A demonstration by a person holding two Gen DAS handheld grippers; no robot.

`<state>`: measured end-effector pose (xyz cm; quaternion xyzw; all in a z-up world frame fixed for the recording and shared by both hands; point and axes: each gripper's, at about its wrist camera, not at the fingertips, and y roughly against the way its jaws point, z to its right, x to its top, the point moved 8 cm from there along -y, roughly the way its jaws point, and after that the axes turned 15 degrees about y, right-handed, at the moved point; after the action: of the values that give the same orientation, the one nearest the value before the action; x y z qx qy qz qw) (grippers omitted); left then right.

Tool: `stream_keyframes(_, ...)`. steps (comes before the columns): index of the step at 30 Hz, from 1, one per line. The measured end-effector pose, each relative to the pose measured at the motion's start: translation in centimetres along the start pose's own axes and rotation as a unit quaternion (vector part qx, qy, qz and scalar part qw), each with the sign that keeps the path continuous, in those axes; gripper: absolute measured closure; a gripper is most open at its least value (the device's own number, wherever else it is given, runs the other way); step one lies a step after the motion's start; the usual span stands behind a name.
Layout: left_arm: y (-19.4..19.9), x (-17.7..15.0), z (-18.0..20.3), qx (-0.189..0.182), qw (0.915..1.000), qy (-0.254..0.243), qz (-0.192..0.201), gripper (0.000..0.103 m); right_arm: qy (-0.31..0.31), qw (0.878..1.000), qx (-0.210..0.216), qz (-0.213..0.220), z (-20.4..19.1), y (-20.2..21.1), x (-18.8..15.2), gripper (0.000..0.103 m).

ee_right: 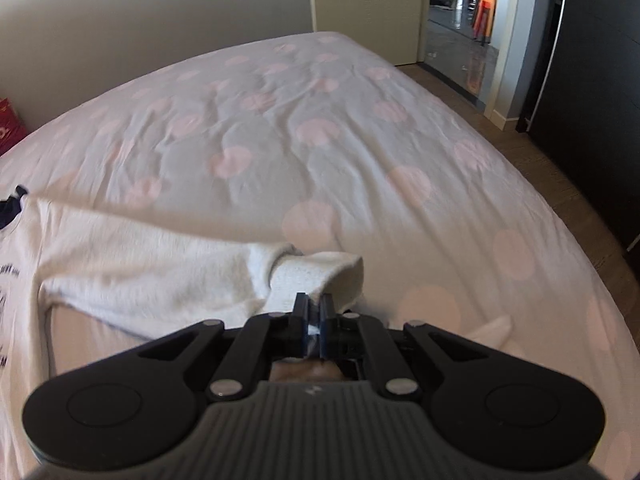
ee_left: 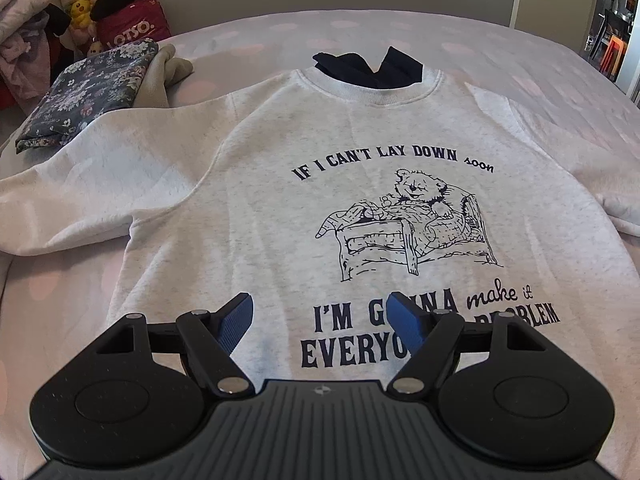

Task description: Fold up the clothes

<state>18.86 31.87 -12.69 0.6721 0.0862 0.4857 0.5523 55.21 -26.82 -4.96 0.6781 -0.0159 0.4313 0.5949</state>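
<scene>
A light grey sweatshirt [ee_left: 320, 128] with a navy bear print and lettering lies face up on the bed, both sleeves spread out. My left gripper [ee_left: 322, 312] hovers open over its lower front, blue pads wide apart with nothing between them. In the right wrist view the sweatshirt's sleeve [ee_right: 168, 272] stretches across the sheet, and its ribbed cuff [ee_right: 320, 276] is lifted and bent over. My right gripper [ee_right: 315, 312] is shut on the cuff's edge. A dark navy garment [ee_left: 368, 66] lies just beyond the collar.
A folded floral cloth [ee_left: 92, 92] and a beige garment [ee_left: 168, 68] sit at the far left of the bed [ee_right: 320, 128]. Plush toys and a red bag [ee_left: 132, 24] stand behind them. Wooden floor [ee_right: 560, 168] and a dark cabinet border the bed's right side.
</scene>
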Motion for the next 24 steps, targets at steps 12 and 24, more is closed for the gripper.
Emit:
stream_keyframes(12, 1.5, 0.0, 0.0, -0.004, 1.0, 0.003, 0.002, 0.03, -0.007, 0.997, -0.007, -0.078, -0.9, -1.8, -4.6, 0.096)
stream_keyframes(24, 1.2, -0.1, -1.5, 0.005, 0.9998, 0.015, -0.007, 0.03, -0.173, 0.984, 0.0, -0.054, 1.5, -4.0, -2.1, 0.053)
